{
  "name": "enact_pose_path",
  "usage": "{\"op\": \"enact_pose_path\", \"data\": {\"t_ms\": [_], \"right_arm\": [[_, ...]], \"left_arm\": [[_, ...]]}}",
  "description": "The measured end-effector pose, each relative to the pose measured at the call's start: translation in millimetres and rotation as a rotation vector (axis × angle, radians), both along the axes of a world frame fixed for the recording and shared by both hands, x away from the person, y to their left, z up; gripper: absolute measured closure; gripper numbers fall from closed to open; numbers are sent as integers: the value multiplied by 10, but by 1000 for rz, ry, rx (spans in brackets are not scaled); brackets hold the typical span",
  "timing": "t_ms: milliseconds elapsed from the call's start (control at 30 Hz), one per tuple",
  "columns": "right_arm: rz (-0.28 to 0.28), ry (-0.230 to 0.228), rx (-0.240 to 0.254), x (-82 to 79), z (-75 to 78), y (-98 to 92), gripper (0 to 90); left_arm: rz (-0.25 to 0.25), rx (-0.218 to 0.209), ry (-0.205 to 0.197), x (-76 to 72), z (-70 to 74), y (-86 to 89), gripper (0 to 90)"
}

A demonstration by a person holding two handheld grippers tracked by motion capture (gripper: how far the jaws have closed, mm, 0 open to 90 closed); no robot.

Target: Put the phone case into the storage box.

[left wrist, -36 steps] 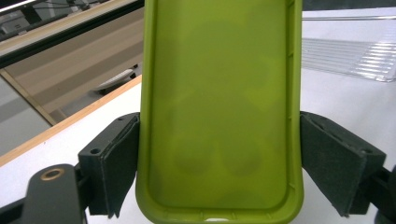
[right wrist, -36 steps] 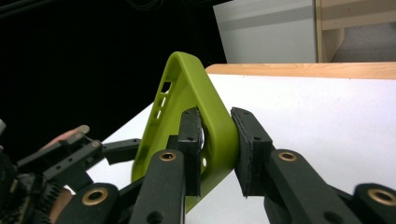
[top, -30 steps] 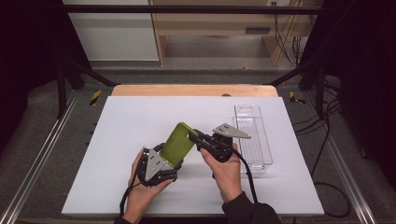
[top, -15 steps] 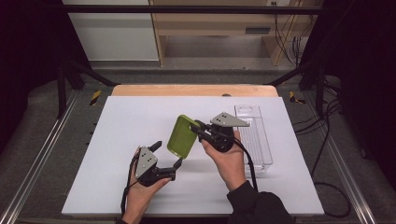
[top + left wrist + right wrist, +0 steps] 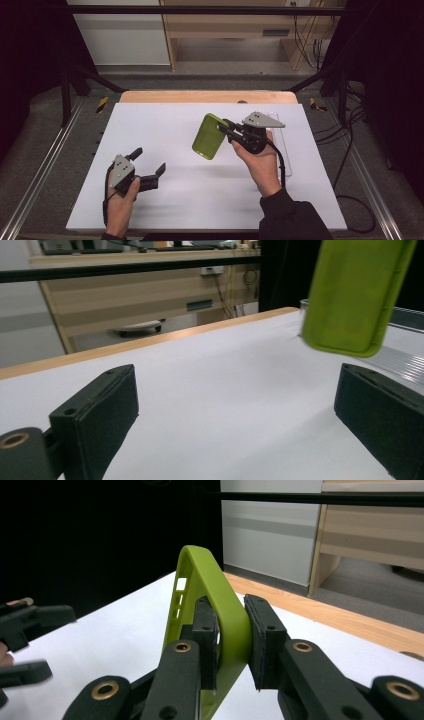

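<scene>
The white table (image 5: pixel 200 190) is evenly lit from above; soft shadows are cast beneath the hands. Dark surroundings are seen at both sides. Near jaws are slightly blurred.

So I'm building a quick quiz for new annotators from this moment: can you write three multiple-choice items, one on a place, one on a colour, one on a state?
1. Where is the phone case?
A. Flat on the white table top
B. Held above the table by the right gripper
C. Inside the clear tray

2. What colour is the phone case?
A. Green
B. Red
C. Black

3. How does the left gripper stand?
A. Shut on the case
B. Shut on nothing
C. Open, nothing between its jaws

Key: 1 B, the right gripper view shows both pads clamped on the case's edge, and the high view shows it lifted off the table top. 2 A, it is lime green in every view. 3 C, the left gripper view shows the jaws wide apart over bare table; they have just been opening.
</scene>
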State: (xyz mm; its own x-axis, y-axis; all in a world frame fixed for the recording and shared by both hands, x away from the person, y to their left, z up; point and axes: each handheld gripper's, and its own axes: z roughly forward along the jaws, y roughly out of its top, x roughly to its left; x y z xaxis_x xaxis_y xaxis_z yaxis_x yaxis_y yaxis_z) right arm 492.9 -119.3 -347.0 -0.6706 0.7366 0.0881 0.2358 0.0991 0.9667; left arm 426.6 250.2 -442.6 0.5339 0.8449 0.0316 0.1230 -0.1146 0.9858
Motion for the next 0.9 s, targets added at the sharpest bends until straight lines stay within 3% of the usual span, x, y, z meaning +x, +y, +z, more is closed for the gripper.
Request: {"op": "enact_pose_path", "data": {"t_ms": [133, 233, 367, 500, 567, 600, 733, 900], "right_arm": [[-2, -11, -15, 36, 57, -71, 764], [-5, -20, -31, 59, 115, -108, 763], [-22, -23, -40, 114, 224, -156, 763], [-32, -35, -81, 171, 308, -179, 763], [-37, -32, -82, 182, 318, -191, 763], [-39, -17, -59, 206, 322, -219, 764], [-45, -14, -73, 236, 366, -282, 763], [-56, -42, -89, 286, 482, -386, 763]], "left_arm": [[25, -7, 2, -75, -15, 191, 36], [28, -44, 11, -131, -42, 315, 35], [28, -59, 0, -108, -50, 427, 34], [23, -60, -8, -85, -50, 470, 36], [21, -55, -6, -92, -56, 480, 36], [18, -56, -1, -96, -61, 494, 36], [21, -103, 2, -56, -68, 539, 38], [8, -79, 7, -31, -83, 528, 37]]}}
